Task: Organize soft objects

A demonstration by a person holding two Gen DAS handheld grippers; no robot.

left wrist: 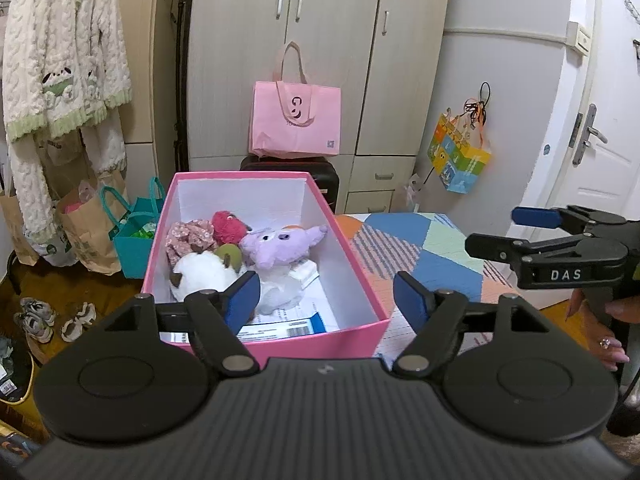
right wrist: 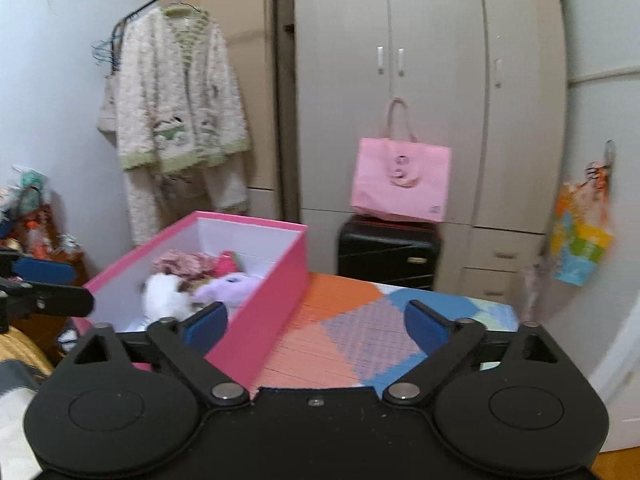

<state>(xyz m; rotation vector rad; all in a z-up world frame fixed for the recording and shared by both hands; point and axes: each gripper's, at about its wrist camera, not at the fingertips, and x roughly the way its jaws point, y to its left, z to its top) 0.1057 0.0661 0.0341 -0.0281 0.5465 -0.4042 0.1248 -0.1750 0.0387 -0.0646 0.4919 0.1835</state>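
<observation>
A pink box (left wrist: 280,342) with white inner walls stands on a patchwork-covered table (left wrist: 432,248). Inside lie a purple plush (left wrist: 280,246), a white plush (left wrist: 204,274), a red plush (left wrist: 228,226) and a floral fabric toy (left wrist: 186,236), over some papers. My left gripper (left wrist: 326,300) is open and empty above the box's near right corner. My right gripper (right wrist: 316,322) is open and empty over the table, just right of the box (right wrist: 260,316); it also shows in the left wrist view (left wrist: 504,232). The plush toys (right wrist: 224,286) show blurred in the right wrist view.
A pink tote bag (left wrist: 296,120) sits on a black suitcase (right wrist: 388,250) before a wardrobe (left wrist: 332,40). A fluffy cream robe (right wrist: 180,120) hangs at the left. Paper bags and a teal bag (left wrist: 134,236) stand on the floor, with shoes (left wrist: 52,316). A colourful bag (left wrist: 460,152) hangs by the door.
</observation>
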